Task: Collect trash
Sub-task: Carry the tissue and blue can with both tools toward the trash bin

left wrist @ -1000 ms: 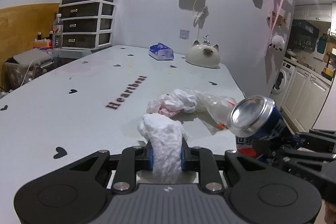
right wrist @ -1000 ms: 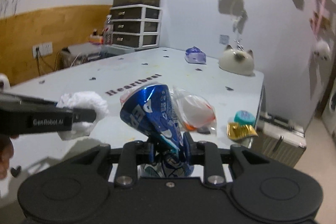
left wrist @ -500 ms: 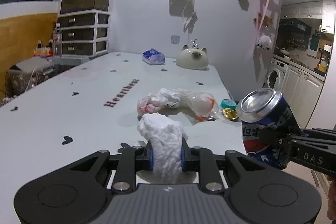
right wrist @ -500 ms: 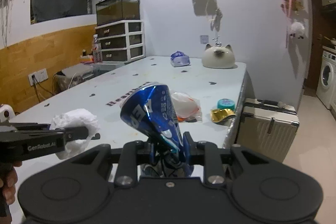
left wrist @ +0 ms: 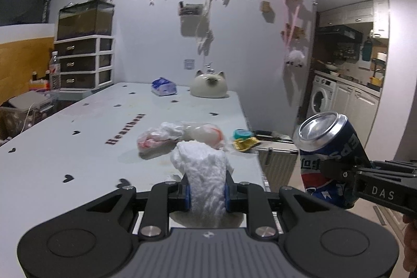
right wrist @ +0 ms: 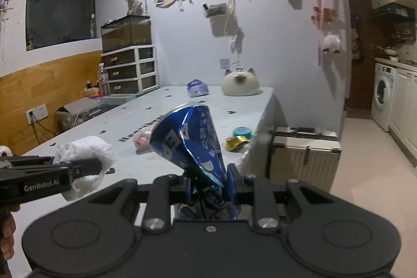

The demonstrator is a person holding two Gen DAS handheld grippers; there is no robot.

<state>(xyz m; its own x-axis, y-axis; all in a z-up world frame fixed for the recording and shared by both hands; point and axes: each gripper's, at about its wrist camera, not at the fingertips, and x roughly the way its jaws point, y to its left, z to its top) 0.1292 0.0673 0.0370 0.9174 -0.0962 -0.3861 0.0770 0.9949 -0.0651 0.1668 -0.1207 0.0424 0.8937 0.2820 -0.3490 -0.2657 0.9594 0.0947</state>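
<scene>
Low in the centre of each wrist view we see our catch: the left gripper (left wrist: 207,193) pinches a white tissue wad (left wrist: 202,168), the right gripper (right wrist: 209,188) pinches a crushed blue can (right wrist: 191,140) whose lower end is hidden behind the gripper body. Mid-frame on the table (left wrist: 78,147), a crumpled plastic bag (left wrist: 179,134), partly hidden by the wad, a teal lid (left wrist: 241,133) and a gold wrapper (left wrist: 245,143) lie near the right edge.

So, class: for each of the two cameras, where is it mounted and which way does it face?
Left wrist: on the left gripper, facing along the white table; its fingers clamp a white crumpled tissue.
Right wrist: on the right gripper, facing likewise; squeezes a dented blue soda can; a hand's edge shows.
Shared: table, cat-shaped white ceramic, each other's gripper.
</scene>
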